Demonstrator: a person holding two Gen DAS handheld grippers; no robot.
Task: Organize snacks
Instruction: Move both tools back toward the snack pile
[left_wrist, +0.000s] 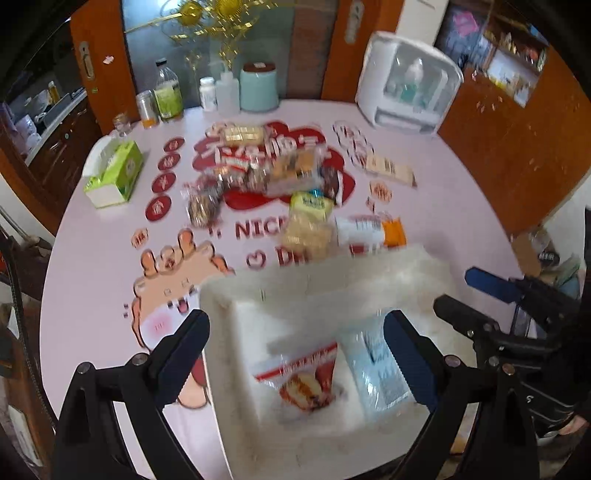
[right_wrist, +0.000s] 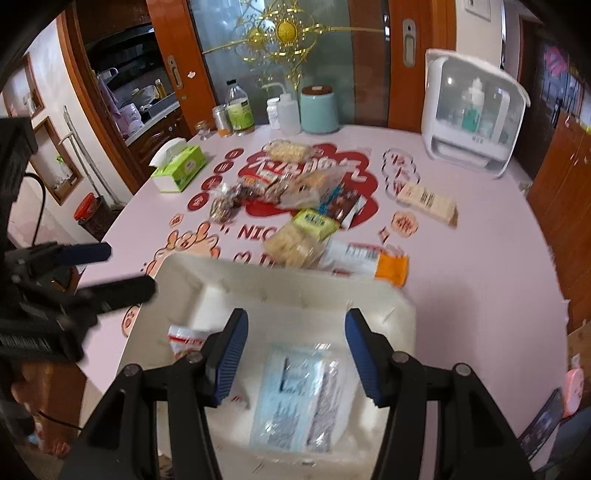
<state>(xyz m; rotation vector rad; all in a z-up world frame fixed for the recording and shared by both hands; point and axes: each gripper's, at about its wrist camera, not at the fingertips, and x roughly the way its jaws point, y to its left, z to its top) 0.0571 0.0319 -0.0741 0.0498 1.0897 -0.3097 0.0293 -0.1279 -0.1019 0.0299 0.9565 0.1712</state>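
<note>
Jaws gape above blue packet (right_wrist: 295, 398) in bin (right_wrist: 258, 280).

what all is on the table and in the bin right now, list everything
white bin: 1, white, near table edge
light blue packet: 1, in bin
red and white packet: 1, in bin
loose snack packets: a pile, count unclear, mixed colours, table middle
tan packet: 1, apart to the right
tissue box: 1, green and white, left
bottles and jars: several, far edge
teal canister: 1, far edge
white cabinet: 1, far right
table: 1, pink, printed
left gripper: open, over bin
right gripper: open, over bin
</note>
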